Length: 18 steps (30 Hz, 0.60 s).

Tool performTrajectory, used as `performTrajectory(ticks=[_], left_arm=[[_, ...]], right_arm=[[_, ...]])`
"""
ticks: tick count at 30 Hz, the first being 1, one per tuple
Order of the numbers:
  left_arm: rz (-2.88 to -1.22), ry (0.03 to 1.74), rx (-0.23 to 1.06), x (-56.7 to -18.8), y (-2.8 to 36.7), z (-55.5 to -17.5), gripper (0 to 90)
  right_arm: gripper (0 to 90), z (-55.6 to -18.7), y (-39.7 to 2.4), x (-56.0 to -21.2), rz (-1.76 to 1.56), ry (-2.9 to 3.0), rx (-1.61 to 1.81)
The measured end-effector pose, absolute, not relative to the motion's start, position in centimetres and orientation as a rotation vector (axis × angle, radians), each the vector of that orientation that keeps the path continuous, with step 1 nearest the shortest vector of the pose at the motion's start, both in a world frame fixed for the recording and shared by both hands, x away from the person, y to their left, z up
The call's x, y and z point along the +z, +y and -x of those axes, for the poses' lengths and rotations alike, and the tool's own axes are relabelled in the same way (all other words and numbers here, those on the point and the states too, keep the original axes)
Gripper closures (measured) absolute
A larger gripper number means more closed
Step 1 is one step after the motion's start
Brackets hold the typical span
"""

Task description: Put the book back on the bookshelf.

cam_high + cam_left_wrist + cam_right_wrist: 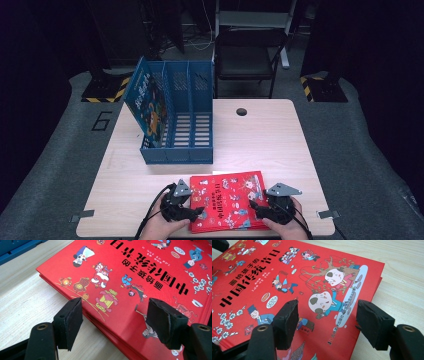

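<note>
A red picture book (227, 200), on top of other red books, lies flat on the wooden table (260, 145) near its front edge. My left gripper (197, 212) sits at the book's left edge and stands open. In the left gripper view (113, 320), one pad (72, 320) is beside the book's edge and the other pad (162, 320) hovers over the red cover (120, 272). My right gripper (255, 206) is at the book's right side, also open. In the right gripper view (327, 322), its jaws straddle the cover's corner (262, 277) without pressing on it.
A blue file rack (177, 155) with three slots stands at the table's back left. A blue picture book (147, 102) leans in its left slot. A cable hole (241, 111) lies behind the middle. A dark chair (247, 55) stands beyond the table.
</note>
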State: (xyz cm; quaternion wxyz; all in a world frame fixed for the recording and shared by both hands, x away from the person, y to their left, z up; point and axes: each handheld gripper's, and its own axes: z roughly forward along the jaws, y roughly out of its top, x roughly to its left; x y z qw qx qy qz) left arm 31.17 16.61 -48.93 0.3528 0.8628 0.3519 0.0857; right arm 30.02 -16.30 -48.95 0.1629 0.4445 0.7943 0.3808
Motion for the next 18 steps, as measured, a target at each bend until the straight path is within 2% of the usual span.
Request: performTrajectory(ticks=[10,18], left_arm=[[-2.214,0.921,0.192,-49.2,16.8,-31.3,26.8],[-2.2,0.934,0.186,-49.2,16.9,-31.3,28.1]], right_arm=[[29.7,-30.6,-17.0,-49.4,-1.354,2.27,1.08],[30.0,-30.9,-17.3,-49.6,-1.425,2.271,1.113]])
